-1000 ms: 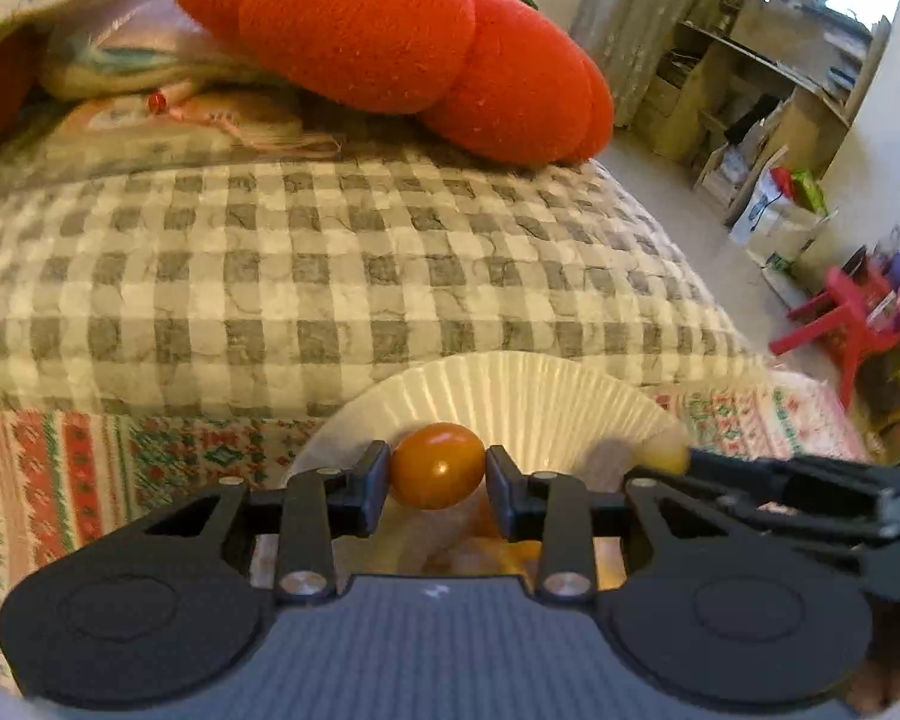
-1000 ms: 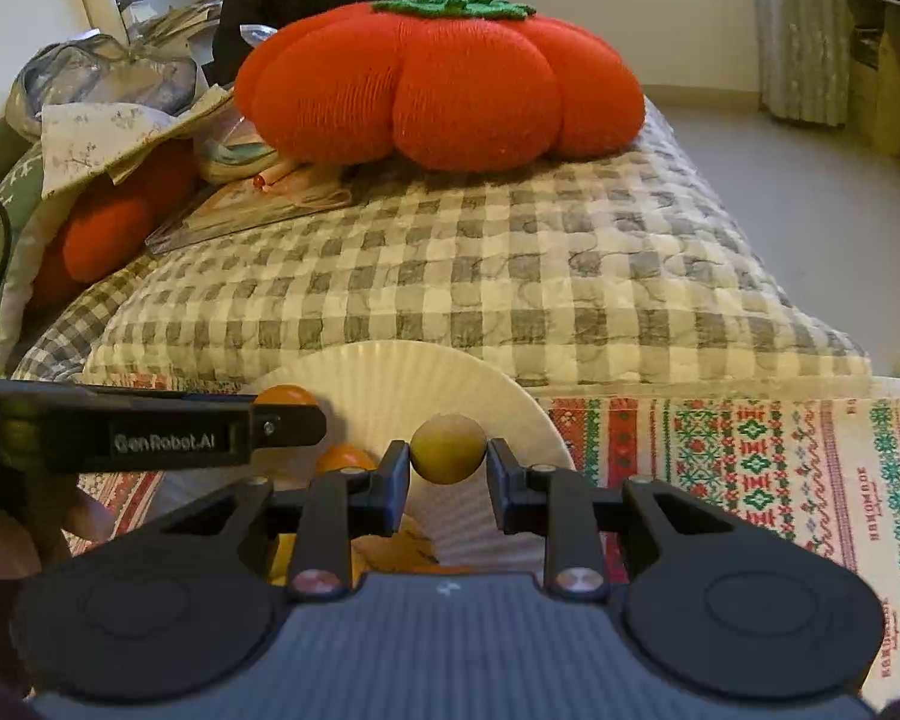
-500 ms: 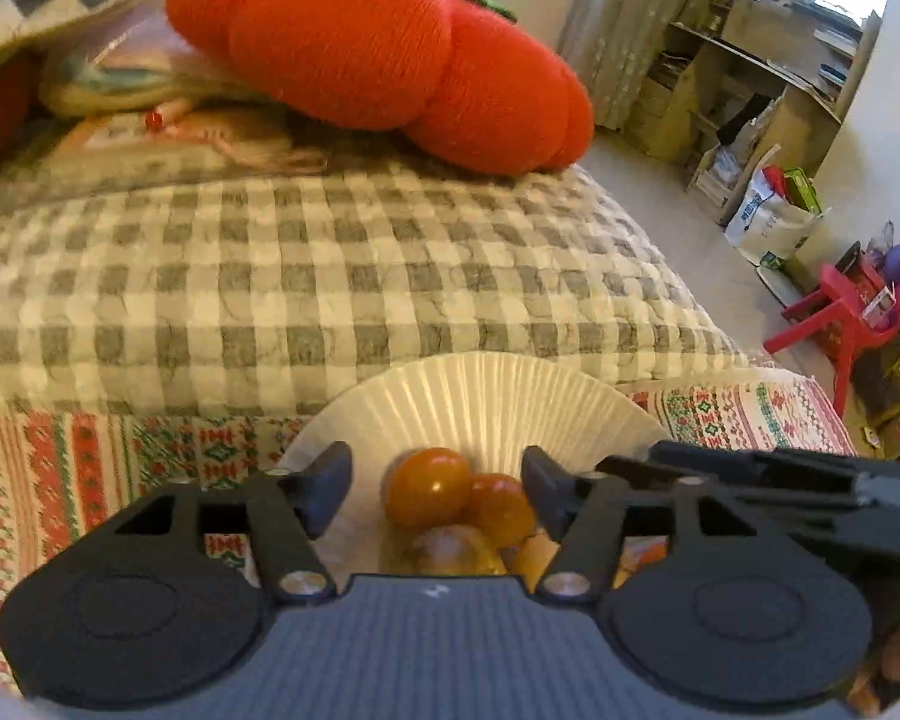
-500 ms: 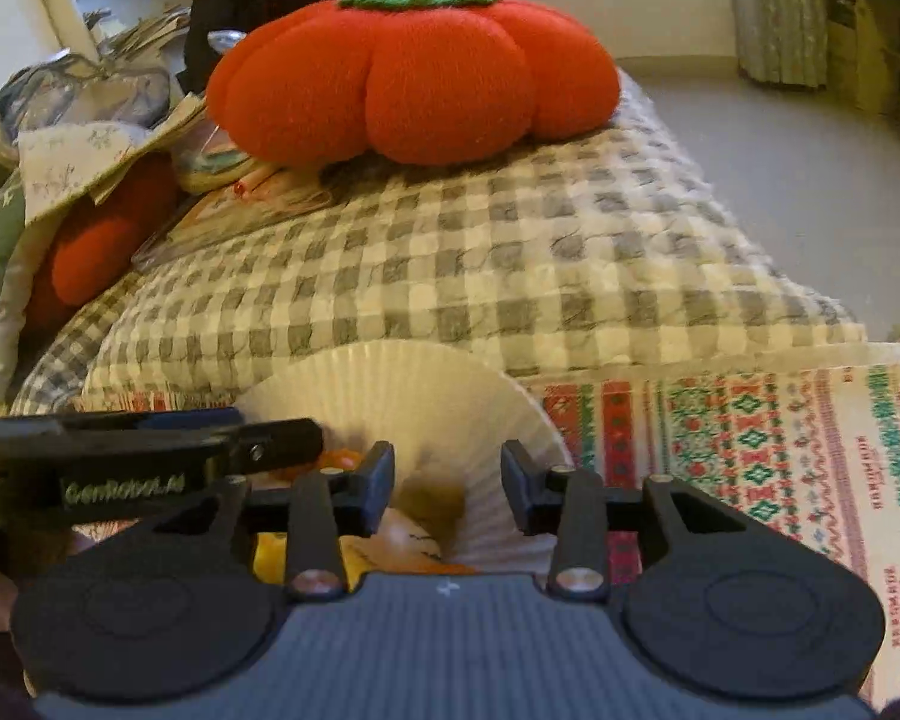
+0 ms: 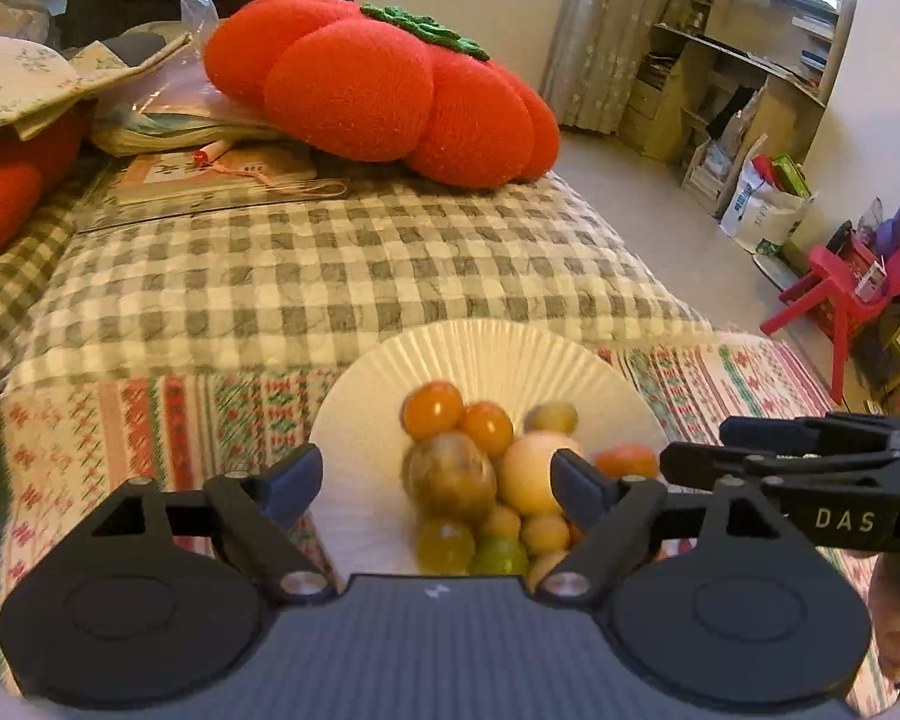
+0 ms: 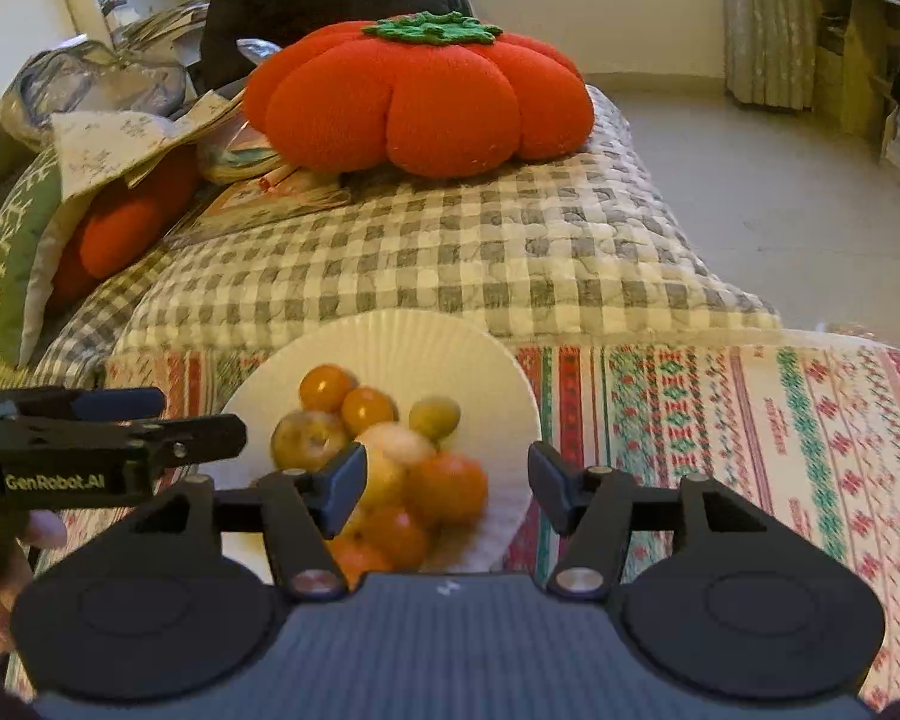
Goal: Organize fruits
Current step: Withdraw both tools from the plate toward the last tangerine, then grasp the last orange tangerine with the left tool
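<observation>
A white fluted paper plate (image 5: 480, 354) (image 6: 402, 342) lies on the patterned cloth and holds a heap of several small fruits. At the back of the heap are two orange tomatoes (image 5: 432, 409) (image 6: 325, 387) and a yellow-green fruit (image 5: 551, 417) (image 6: 434, 416). A bigger brownish-yellow fruit (image 5: 450, 474) sits in front of them. My left gripper (image 5: 438, 474) hovers above the near side of the heap, its jaws opening wide with nothing pressed between them. My right gripper (image 6: 447, 471) hangs over the plate's right half, jaws also opening and holding nothing. Each gripper's side shows at the edge of the other's view.
A big red pumpkin-shaped cushion (image 5: 384, 90) rests on the checked quilt (image 5: 330, 264) behind the plate. Papers and another cushion (image 6: 120, 222) pile up at the left. The bed edge drops to the floor on the right, with a red plastic chair (image 5: 840, 294) and shelves beyond.
The left gripper let go of an orange tomato and the right of a yellow-green fruit; both now lie on the plate. Both grippers drew back and up, jaws widening.
</observation>
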{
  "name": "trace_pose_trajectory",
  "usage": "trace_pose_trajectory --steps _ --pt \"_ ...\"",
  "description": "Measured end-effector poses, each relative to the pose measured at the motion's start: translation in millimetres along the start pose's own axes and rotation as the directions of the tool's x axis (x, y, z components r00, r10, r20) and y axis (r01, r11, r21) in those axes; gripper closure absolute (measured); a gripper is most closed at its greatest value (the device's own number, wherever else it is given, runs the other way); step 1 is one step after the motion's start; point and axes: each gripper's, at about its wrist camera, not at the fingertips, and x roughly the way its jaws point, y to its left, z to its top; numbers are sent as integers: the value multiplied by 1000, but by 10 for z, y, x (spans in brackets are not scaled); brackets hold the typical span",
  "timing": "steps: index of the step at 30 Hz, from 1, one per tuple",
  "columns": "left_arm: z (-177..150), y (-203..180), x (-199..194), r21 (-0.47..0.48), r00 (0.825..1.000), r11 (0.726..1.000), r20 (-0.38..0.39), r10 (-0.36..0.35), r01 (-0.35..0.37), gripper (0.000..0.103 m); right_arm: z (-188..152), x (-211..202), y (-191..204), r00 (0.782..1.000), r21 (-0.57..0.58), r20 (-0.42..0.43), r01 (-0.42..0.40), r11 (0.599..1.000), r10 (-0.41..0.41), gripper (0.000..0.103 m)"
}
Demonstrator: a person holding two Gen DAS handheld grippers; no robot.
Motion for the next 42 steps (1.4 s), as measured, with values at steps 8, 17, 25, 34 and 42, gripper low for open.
trace_pose_trajectory --steps 8,17,25,34,42 --pt "-267 -1 -437 14 1000 1000 5 25 -25 20 -201 -319 159 1000 -60 -14 19 998 -20 39" --pt "-549 -1 -823 25 999 999 19 36 -36 12 -438 -576 372 1000 -136 -7 29 990 -31 31" --pt "-914 16 -962 8 999 999 16 34 -34 10 -706 -727 526 999 -169 8 32 985 -31 24" --pt "-1402 103 -860 -3 998 999 -21 54 -55 10 -1108 -687 584 997 -194 4 72 978 -73 21" --pt "-1700 53 -636 71 999 997 -34 43 -40 10 -1373 -569 555 997 -189 -22 71 979 -77 21"
